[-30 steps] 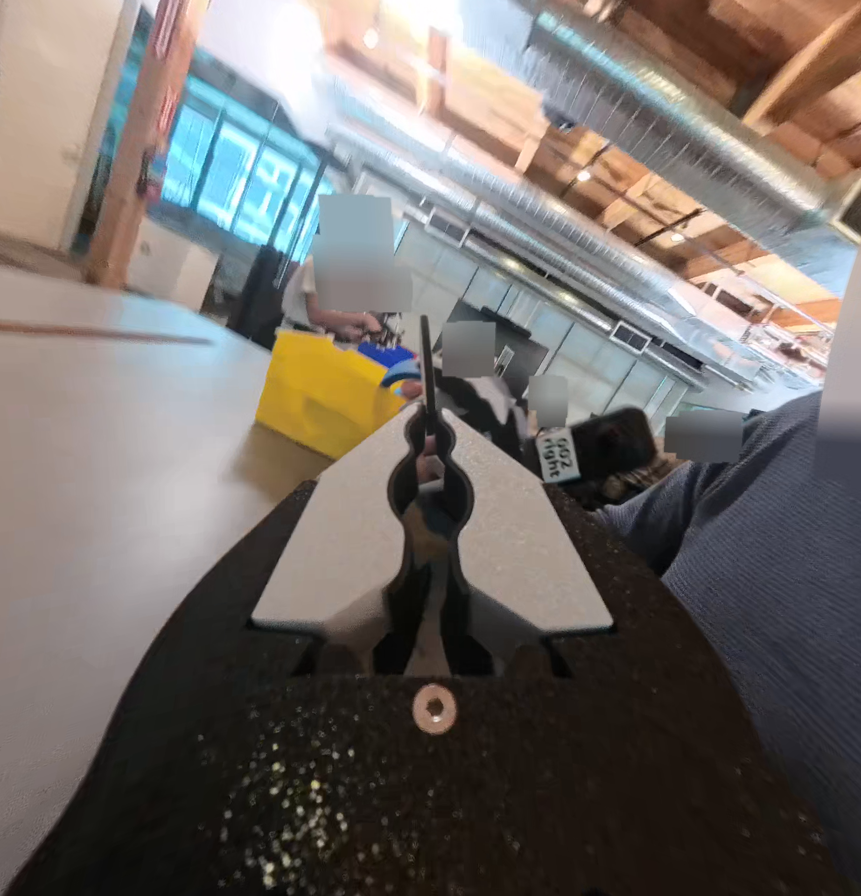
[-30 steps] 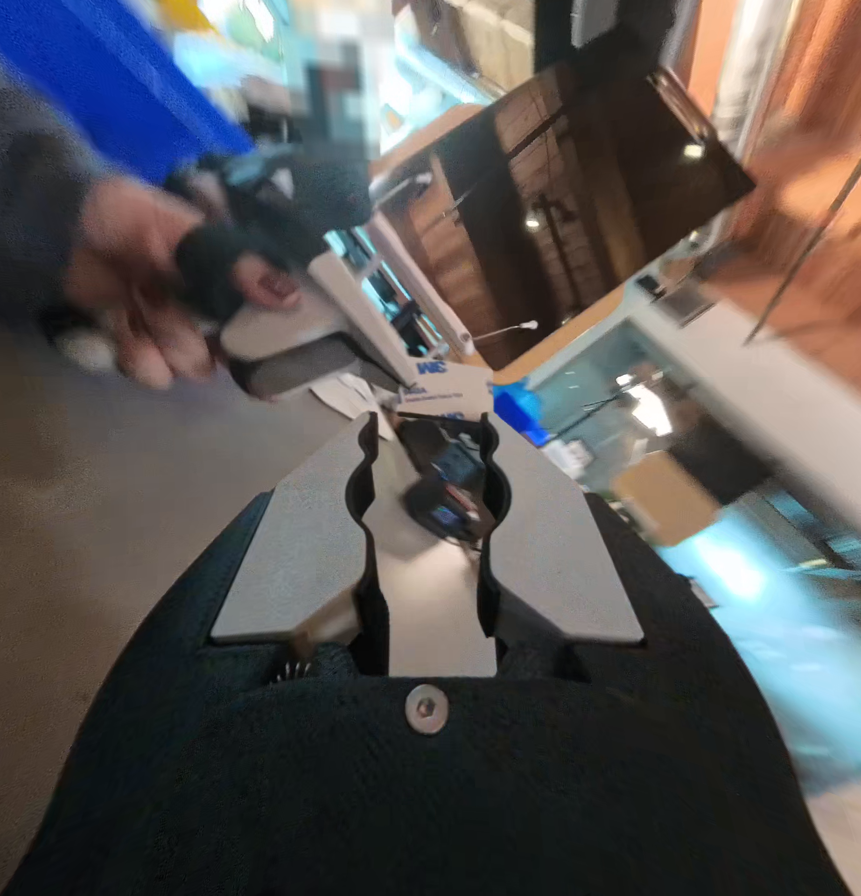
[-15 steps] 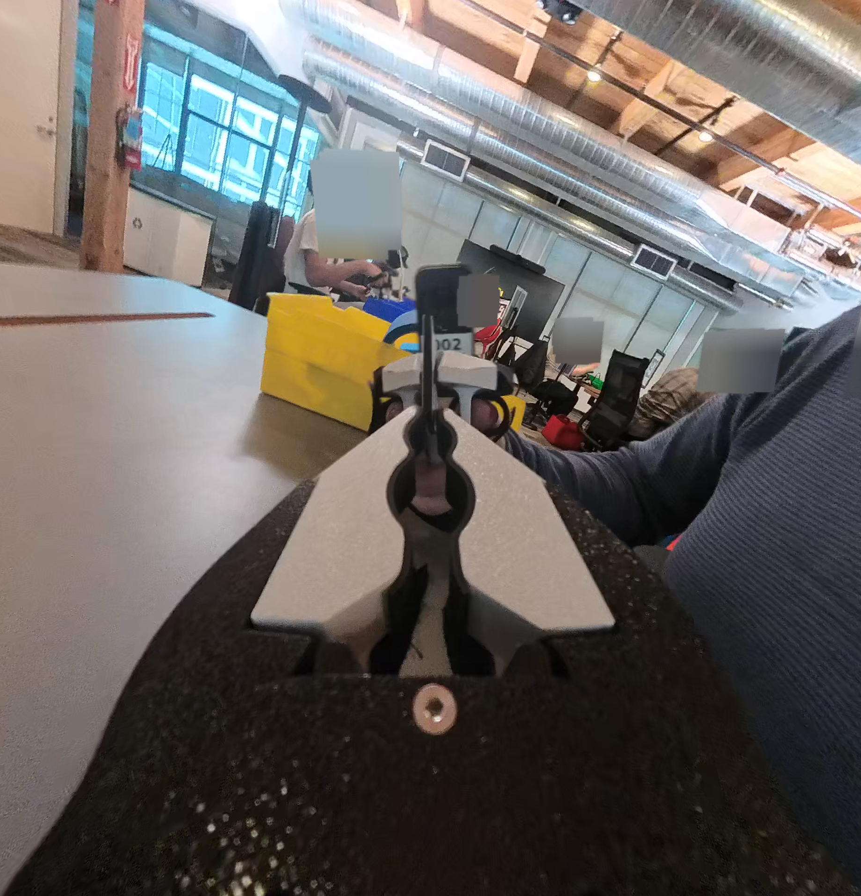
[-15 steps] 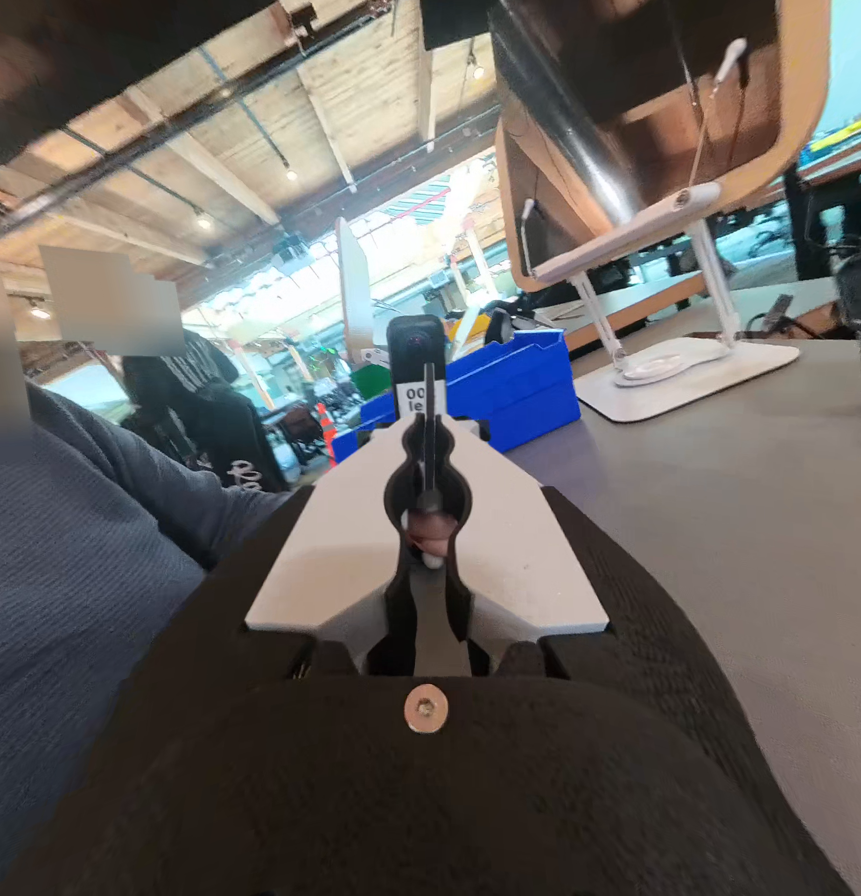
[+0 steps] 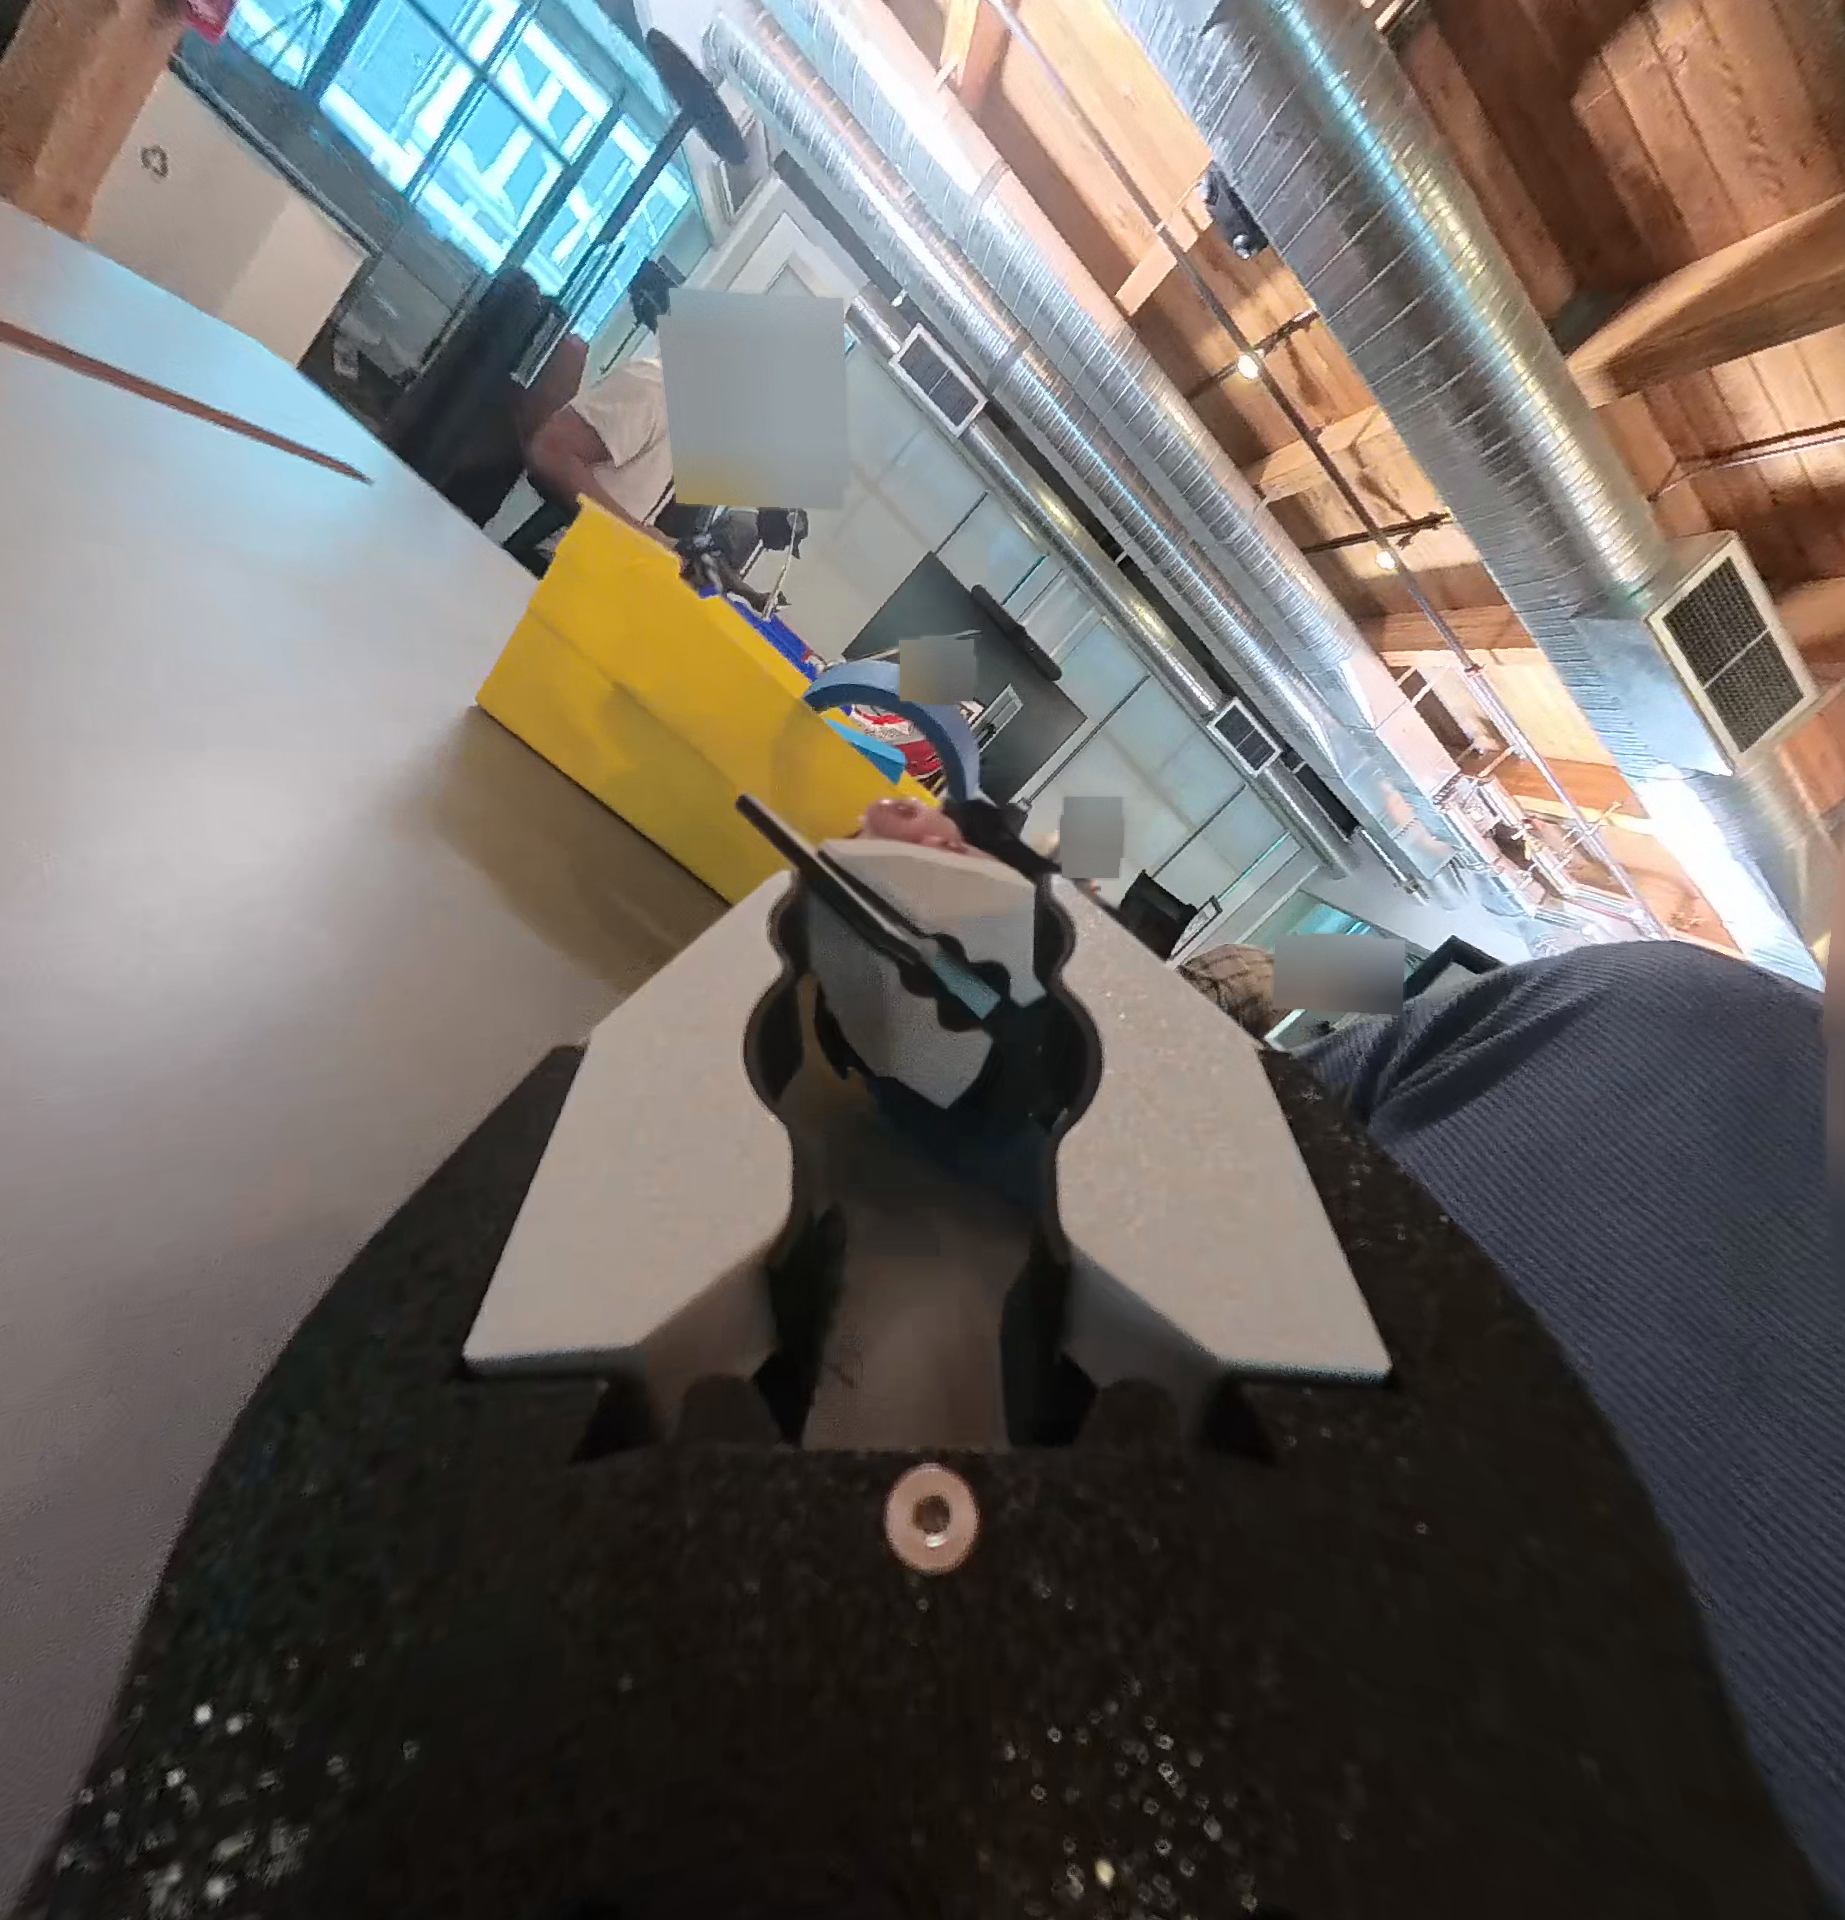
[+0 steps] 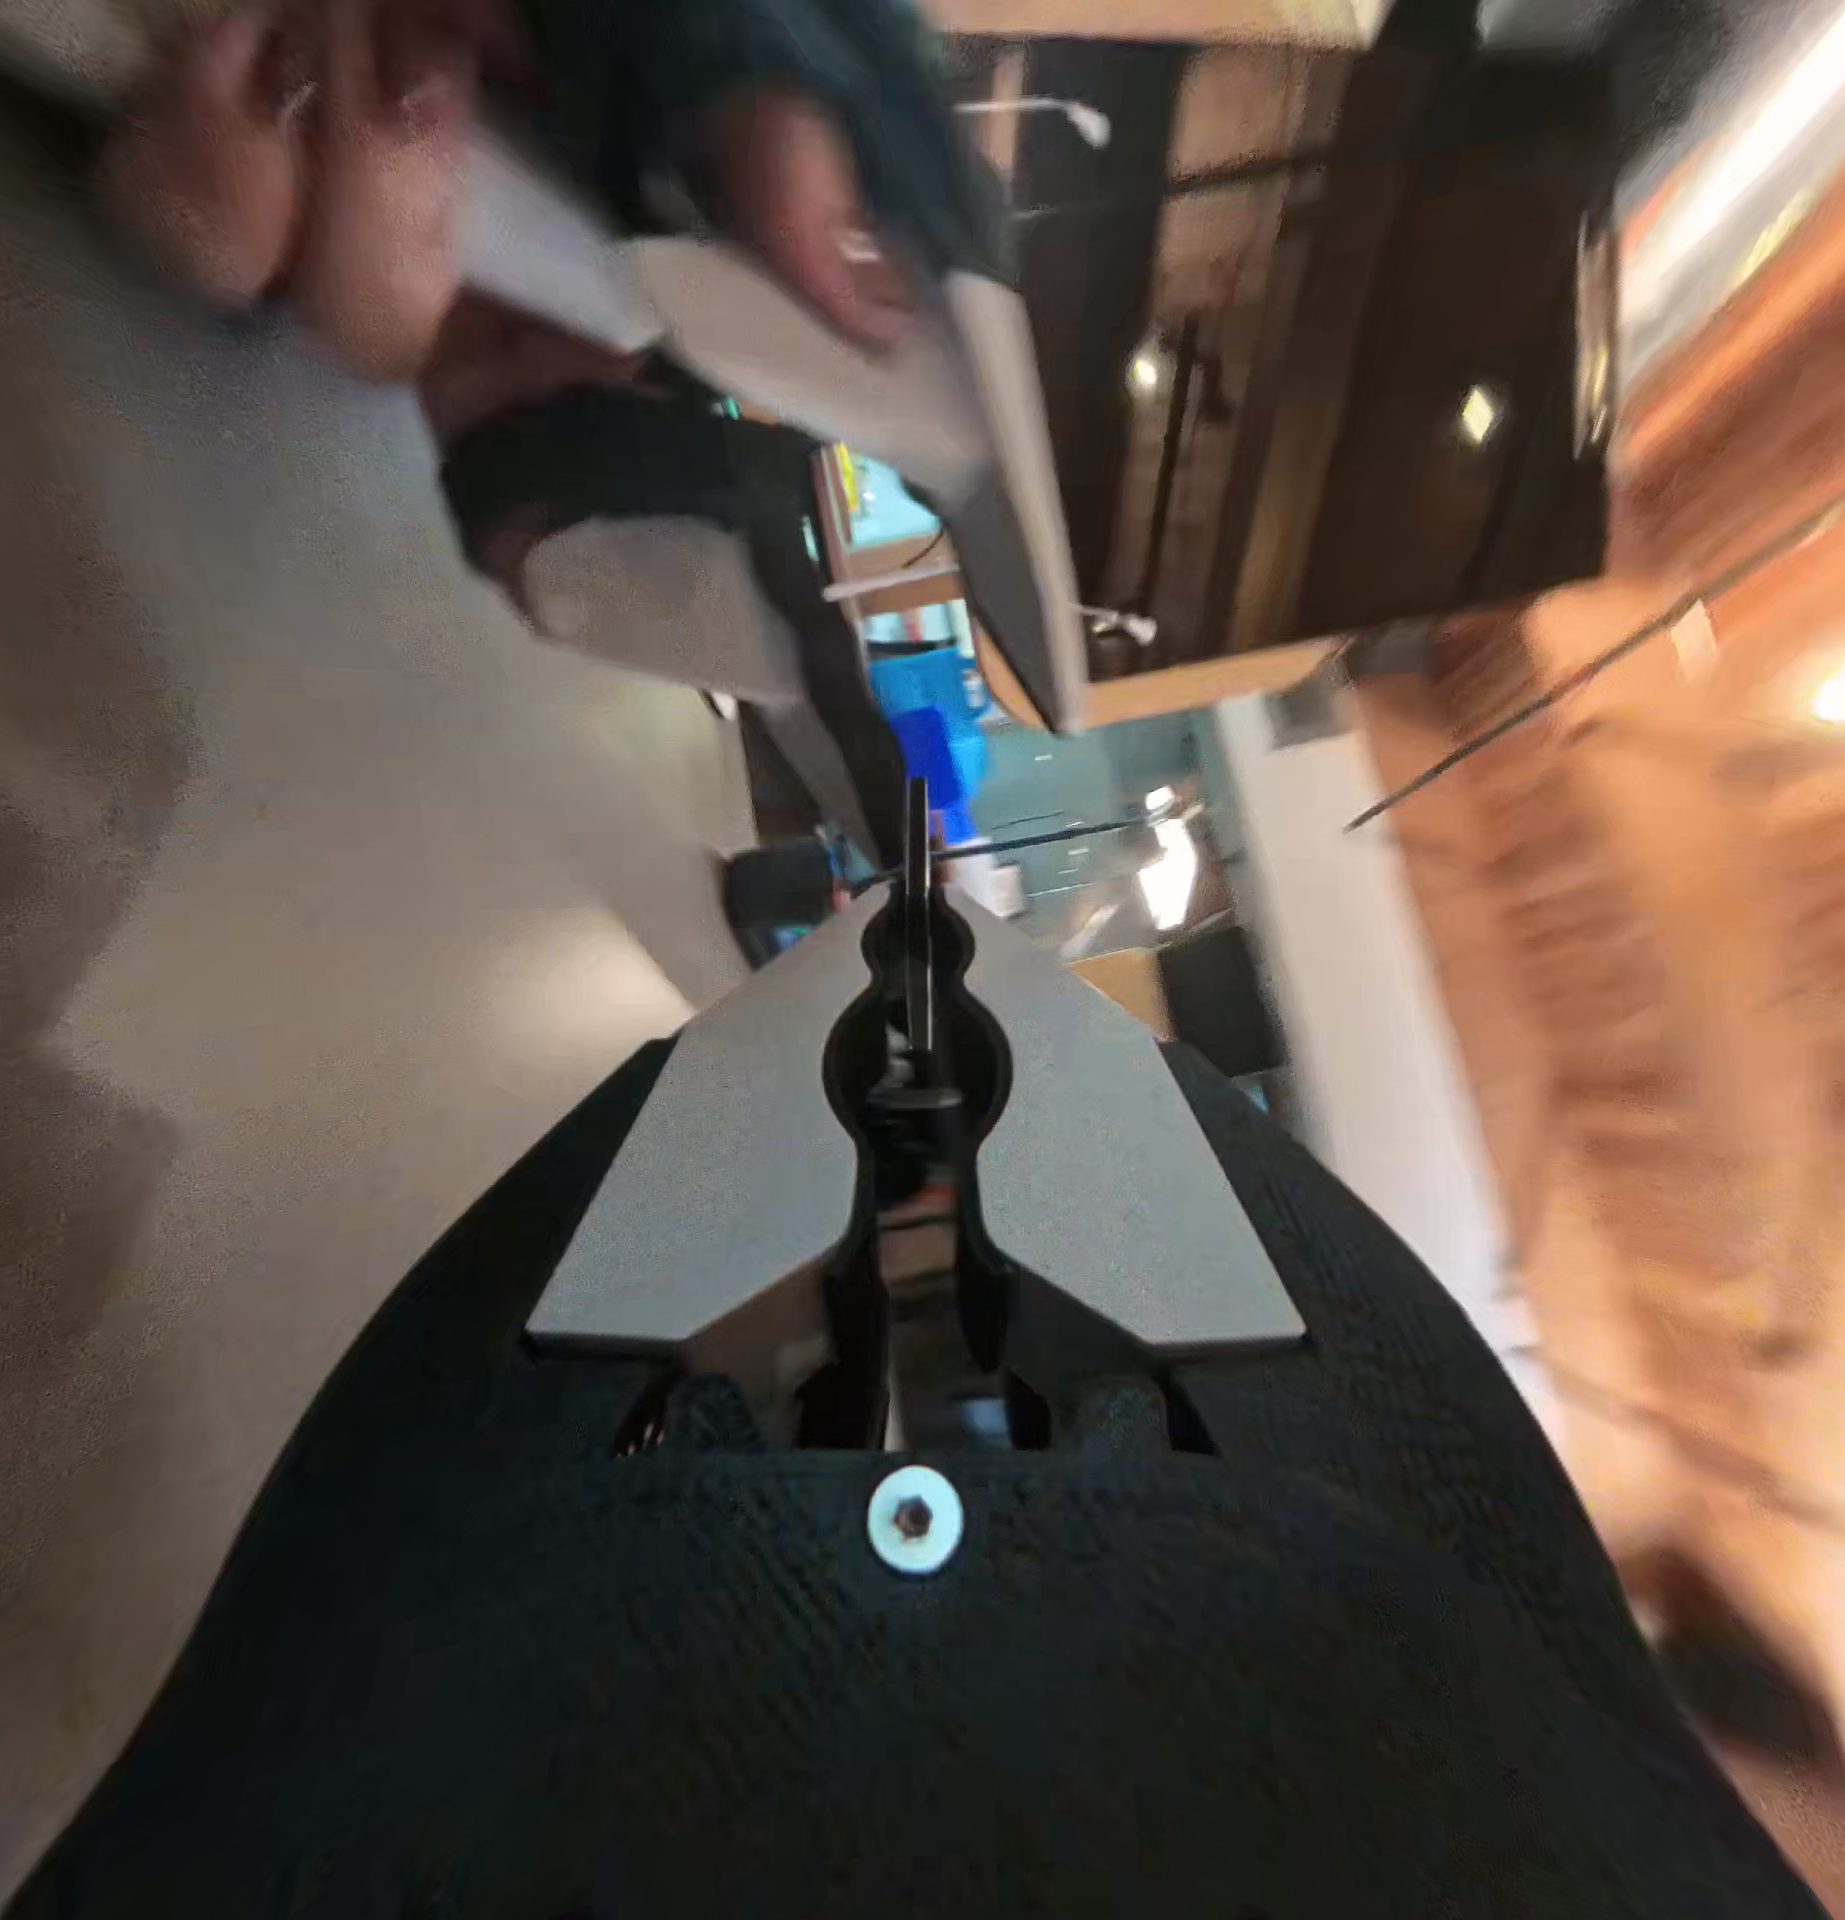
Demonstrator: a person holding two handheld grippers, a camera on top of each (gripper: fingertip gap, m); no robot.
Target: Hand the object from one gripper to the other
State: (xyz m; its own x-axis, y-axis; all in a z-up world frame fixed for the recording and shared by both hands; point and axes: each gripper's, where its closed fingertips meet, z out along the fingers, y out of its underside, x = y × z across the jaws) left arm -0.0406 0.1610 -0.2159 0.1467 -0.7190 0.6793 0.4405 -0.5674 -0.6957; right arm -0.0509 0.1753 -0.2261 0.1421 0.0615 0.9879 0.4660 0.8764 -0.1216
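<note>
The pale grey surface [image 5: 201, 790] fills the left of my left wrist view, tilted, with a yellow plastic bin [image 5: 648, 717] standing on it and a roll of blue tape [image 5: 887, 717] just behind the bin. My dark blue ribbed sleeve [image 5: 1624, 1247] covers the right side.

My left gripper [image 5: 923, 935] stands wide apart with nothing between its grey fingers [image 5: 669, 1143]; through the gap I see my right gripper [image 5: 928, 935] close ahead, turned at a slant, pinching a thin flat black strip [image 5: 835, 883] that pokes out up and to the left.

The right wrist view is smeared with motion. There my right gripper [image 6: 916, 925] is clenched on that thin flat black strip [image 6: 916, 914], which stands edge-on and juts past the tips. Up and left, my hand [image 6: 305, 208] grips the left gripper [image 6: 897, 499], its fingers spread and clear of the strip.
</note>
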